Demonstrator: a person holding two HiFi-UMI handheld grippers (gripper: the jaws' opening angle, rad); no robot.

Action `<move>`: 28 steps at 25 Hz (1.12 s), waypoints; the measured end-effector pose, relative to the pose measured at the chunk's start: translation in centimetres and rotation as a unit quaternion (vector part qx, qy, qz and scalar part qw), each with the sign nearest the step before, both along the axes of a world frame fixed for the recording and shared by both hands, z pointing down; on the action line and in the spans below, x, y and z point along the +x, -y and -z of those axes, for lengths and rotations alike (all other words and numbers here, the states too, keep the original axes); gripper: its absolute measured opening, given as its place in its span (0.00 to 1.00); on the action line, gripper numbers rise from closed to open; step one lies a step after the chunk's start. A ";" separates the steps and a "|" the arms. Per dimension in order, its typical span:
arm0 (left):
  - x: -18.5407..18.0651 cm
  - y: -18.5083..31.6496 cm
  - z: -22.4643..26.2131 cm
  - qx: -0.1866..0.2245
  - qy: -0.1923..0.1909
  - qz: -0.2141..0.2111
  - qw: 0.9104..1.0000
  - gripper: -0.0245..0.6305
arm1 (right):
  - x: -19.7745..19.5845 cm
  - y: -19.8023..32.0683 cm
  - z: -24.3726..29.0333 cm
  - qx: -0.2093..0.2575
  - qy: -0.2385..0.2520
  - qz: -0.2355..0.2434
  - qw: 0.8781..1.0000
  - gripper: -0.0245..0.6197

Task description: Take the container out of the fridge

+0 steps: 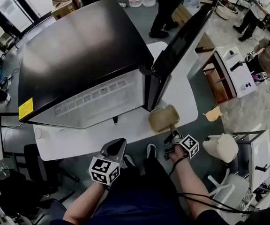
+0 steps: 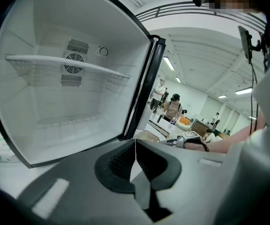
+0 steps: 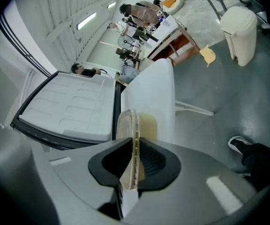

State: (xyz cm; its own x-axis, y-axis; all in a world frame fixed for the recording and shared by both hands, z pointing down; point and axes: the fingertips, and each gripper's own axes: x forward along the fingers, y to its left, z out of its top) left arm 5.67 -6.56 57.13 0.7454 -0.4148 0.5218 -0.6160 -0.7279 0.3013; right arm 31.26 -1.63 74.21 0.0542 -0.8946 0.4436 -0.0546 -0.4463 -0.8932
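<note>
A black mini fridge (image 1: pixel 78 50) stands on a white table (image 1: pixel 78 139) with its door (image 1: pixel 179 36) swung open to the right. In the left gripper view its white inside (image 2: pixel 64 102) shows one wire shelf and nothing on it. The tan translucent container (image 1: pixel 163 118) rests at the table's front right corner, outside the fridge. My right gripper (image 1: pixel 173 131) is shut on the container's near rim (image 3: pixel 136 125), which runs edge-on between the pads. My left gripper (image 1: pixel 116 146) hangs shut and empty in front of the table, its pads (image 2: pixel 125 161) touching.
A white lidded bin (image 1: pixel 221 146) stands on the grey floor at the right, next to a white frame. A wooden shelf unit (image 1: pixel 219 76) lies beyond the table. People stand at the back (image 1: pixel 163 8). An office chair (image 1: pixel 36 161) is at the lower left.
</note>
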 end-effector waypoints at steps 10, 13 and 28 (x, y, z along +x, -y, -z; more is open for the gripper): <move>-0.2 0.0 -0.2 -0.001 -0.006 0.000 1.000 0.04 | 0.2 -1.1 -0.1 -0.037 -0.054 0.033 0.997 0.29; -0.4 0.1 0.0 0.002 -0.012 0.003 1.000 0.04 | 0.6 -2.2 0.7 -0.054 -0.084 0.038 0.994 0.29; -5.8 2.4 3.2 0.045 -0.031 0.067 0.996 0.04 | -10.2 6.0 16.3 0.053 -0.263 0.197 0.943 0.27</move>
